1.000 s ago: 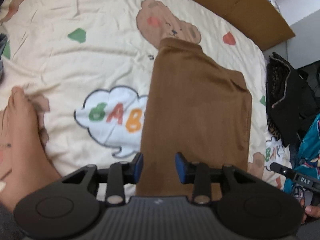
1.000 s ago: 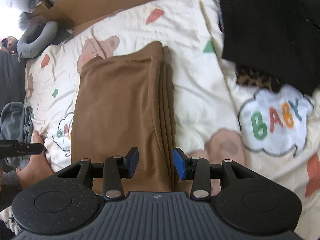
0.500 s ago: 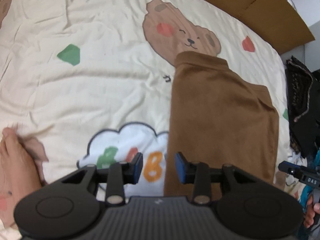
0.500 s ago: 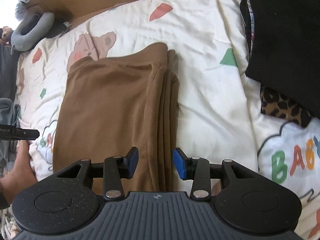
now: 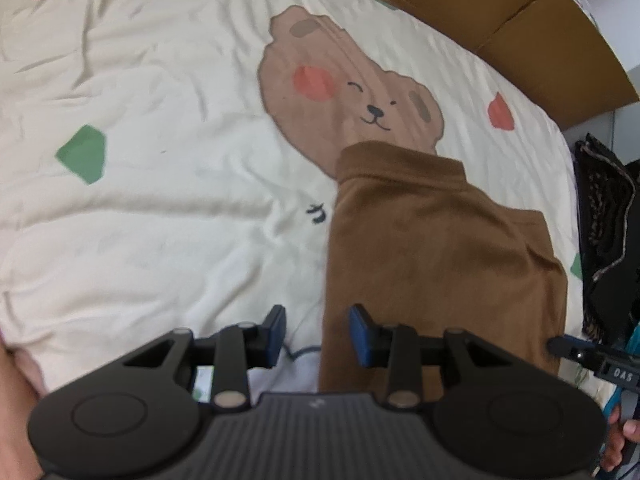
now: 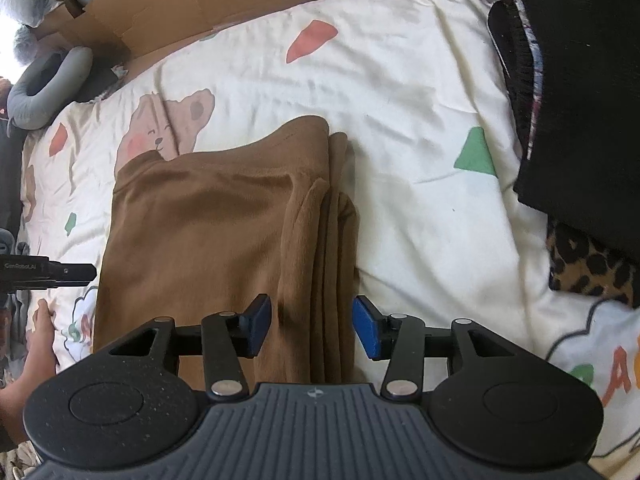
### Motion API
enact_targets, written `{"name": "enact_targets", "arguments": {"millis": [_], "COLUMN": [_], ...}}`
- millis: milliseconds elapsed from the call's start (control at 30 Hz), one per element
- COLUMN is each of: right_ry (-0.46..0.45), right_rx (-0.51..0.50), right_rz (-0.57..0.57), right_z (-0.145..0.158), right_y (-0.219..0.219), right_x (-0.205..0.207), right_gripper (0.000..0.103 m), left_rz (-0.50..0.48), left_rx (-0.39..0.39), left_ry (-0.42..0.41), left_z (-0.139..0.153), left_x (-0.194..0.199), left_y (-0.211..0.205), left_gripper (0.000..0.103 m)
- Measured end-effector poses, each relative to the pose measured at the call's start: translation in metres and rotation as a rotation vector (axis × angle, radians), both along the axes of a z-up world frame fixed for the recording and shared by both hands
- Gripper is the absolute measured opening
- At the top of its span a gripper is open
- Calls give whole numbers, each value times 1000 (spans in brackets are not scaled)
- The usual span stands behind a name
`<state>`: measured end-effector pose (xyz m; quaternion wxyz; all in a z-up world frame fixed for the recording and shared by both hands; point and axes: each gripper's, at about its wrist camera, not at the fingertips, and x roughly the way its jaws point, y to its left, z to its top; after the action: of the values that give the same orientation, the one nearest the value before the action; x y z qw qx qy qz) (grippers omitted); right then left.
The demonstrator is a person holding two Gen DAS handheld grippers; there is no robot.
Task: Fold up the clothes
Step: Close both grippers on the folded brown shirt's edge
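Observation:
A brown garment (image 5: 436,264) lies folded into a long strip on the cream printed bedsheet (image 5: 160,200). My left gripper (image 5: 318,334) hovers open over the garment's left edge, one blue pad above the sheet and one above the cloth, with nothing pressed between them. In the right wrist view the same brown garment (image 6: 208,240) shows stacked folds along its right side. My right gripper (image 6: 312,326) straddles those folds near the closest end; its jaws are opening and the pads do not press the cloth. The tip of the other gripper (image 6: 60,272) shows at the left.
A pile of black and leopard-print clothes (image 6: 580,120) lies on the right of the bed. Flattened cardboard (image 5: 500,20) lines the far edge. A grey cushion (image 6: 44,84) sits at the far left. A bare foot (image 6: 36,340) rests on the sheet near the garment.
Both grippers have come lower and closer to the bed and further along the brown garment. The left one has shifted left onto its edge. The right gripper's jaws have spread wider.

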<state>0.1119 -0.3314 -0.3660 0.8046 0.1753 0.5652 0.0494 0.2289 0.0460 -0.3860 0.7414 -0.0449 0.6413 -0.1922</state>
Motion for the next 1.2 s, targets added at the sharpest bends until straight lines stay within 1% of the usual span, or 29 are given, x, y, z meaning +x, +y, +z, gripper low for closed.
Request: {"name": "enact_targets", "arguments": {"millis": [100, 233, 333, 467, 600, 733, 867, 967, 1033, 1067, 1100, 1133, 1167, 1200], "right_ry": [-8, 3, 2, -9, -44, -20, 36, 36, 39, 38, 34, 29, 24, 19], "right_rx": [1, 18, 29, 44, 91, 109, 231, 285, 302, 308, 312, 327, 338, 338], "right_rz": [1, -31, -34, -45, -53, -71, -148, -178, -177, -171, -161, -148, -138, -133], "right_z": [-5, -15, -22, -22, -18, -25, -44, -51, -52, -52, -51, -50, -49, -47], "right_y": [-3, -17, -24, -23, -24, -25, -37, -43, -44, -45, -45, -45, -45, -44], "right_x": [6, 13, 12, 11, 16, 27, 33, 35, 37, 38, 38, 39, 39, 40], "right_gripper": [52, 52, 51, 51, 51, 51, 52, 51, 51, 45, 32, 25, 21, 21], "left_rz": [0, -7, -6, -6, -5, -13, -27, -22, -14, -10, -7, -8, -11, -13], "left_rx": [-21, -30, -32, -44, -75, -93, -96, -101, -108, -111, -113, -112, -112, -112], "left_ry": [-4, -9, -17, -24, -30, -32, -27, -28, -36, -41, -39, -40, -41, -43], "left_z": [-3, -3, -3, -5, -7, -11, -16, -20, -21, -21, -23, -23, -24, -24], "left_x": [2, 4, 5, 5, 8, 8, 8, 9, 10, 11, 12, 13, 13, 14], "left_y": [-3, -6, -5, -5, -7, -11, -15, -15, -14, -14, -15, -16, -17, -19], "left_gripper": [37, 36, 36, 36, 36, 36, 36, 36, 36, 36, 36, 36, 36, 36]}}
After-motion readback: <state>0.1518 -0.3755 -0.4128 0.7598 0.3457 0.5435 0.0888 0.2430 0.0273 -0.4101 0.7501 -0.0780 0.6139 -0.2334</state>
